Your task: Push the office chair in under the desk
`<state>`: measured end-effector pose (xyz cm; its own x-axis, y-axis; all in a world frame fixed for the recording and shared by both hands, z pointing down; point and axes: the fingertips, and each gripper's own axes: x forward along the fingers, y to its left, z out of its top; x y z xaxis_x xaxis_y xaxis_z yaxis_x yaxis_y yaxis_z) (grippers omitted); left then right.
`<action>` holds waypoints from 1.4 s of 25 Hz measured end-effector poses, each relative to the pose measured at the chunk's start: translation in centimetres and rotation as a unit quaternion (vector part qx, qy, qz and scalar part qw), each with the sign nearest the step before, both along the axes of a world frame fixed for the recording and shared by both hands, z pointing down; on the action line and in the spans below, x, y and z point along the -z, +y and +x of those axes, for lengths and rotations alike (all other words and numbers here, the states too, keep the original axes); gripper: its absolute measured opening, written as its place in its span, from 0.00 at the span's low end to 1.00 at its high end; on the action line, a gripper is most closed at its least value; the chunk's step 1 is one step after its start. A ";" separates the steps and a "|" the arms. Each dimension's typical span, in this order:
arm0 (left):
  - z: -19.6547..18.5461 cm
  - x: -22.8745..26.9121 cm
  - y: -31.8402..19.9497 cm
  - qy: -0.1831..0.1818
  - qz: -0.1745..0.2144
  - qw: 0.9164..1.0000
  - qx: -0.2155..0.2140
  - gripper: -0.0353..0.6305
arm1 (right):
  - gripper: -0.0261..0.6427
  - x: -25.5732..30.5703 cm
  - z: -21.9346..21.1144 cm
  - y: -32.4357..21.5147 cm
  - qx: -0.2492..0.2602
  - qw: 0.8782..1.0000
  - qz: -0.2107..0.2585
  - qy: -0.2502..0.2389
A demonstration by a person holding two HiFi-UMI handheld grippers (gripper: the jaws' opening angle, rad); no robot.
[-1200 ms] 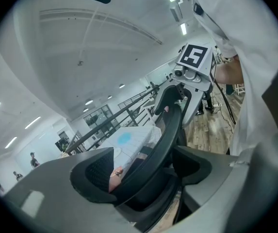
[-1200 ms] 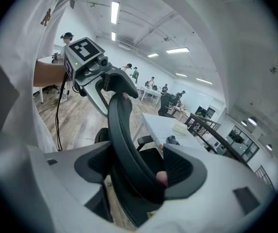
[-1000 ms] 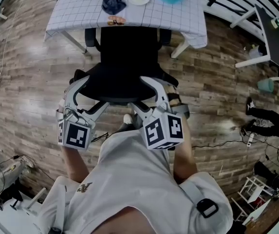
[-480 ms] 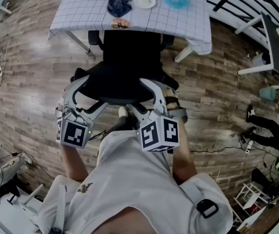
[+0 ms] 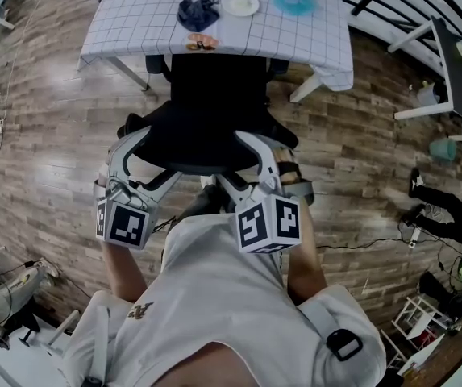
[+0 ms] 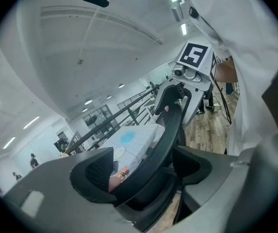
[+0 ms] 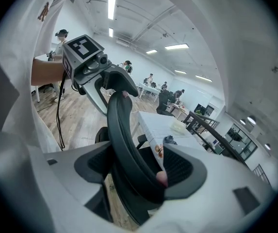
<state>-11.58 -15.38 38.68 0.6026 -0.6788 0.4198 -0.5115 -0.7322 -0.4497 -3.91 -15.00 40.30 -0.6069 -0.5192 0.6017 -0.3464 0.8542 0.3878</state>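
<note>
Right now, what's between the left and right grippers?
The chair backrest: its top rim runs from the left gripper to the right gripper, each clamped on it. The head view shows it best.

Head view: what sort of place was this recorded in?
Probably an open-plan office or lab: a chair at a cloth-covered desk, more desks around on a wood floor, and ceiling strip lights in the right gripper view.
</note>
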 end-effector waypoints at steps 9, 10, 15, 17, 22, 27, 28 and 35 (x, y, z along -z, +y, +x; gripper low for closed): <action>-1.0 0.0 -2.2 0.000 0.000 1.000 -0.008 0.63 | 0.51 -0.1 -0.9 -2.2 -0.009 1.000 0.006 -0.006; -1.0 0.0 -2.5 0.000 0.000 1.000 -0.008 0.62 | 0.51 -0.1 -0.9 -2.5 -0.011 1.000 0.006 -0.006; -1.4 -0.1 -4.0 -0.002 0.002 1.000 -0.013 0.62 | 0.51 -0.2 -1.4 -3.9 -0.019 1.000 0.005 -0.003; -1.5 -0.1 -4.5 -0.003 0.002 1.000 -0.015 0.62 | 0.51 -0.2 -1.5 -4.5 -0.022 1.000 0.004 0.000; -2.1 -0.4 -5.7 -0.006 0.004 1.000 -0.020 0.62 | 0.51 -0.5 -2.1 -5.7 -0.032 0.999 0.006 0.009; -2.5 -0.2 -6.9 -0.006 0.005 1.000 -0.023 0.63 | 0.51 -0.6 -2.5 -6.9 -0.037 0.999 0.006 0.013; -2.5 -0.2 -7.1 -0.005 0.006 1.000 -0.024 0.63 | 0.51 -0.5 -2.5 -7.1 -0.037 0.999 0.006 0.013; -2.8 -0.1 -8.6 -0.002 0.005 1.000 -0.023 0.63 | 0.51 -0.5 -2.8 -8.6 -0.034 0.999 0.007 0.013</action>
<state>-14.36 -23.97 38.83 0.6317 -0.6542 0.4159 -0.4747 -0.7506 -0.4596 -6.70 -23.64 40.77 -0.5537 -0.5670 0.6098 -0.3935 0.8236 0.4084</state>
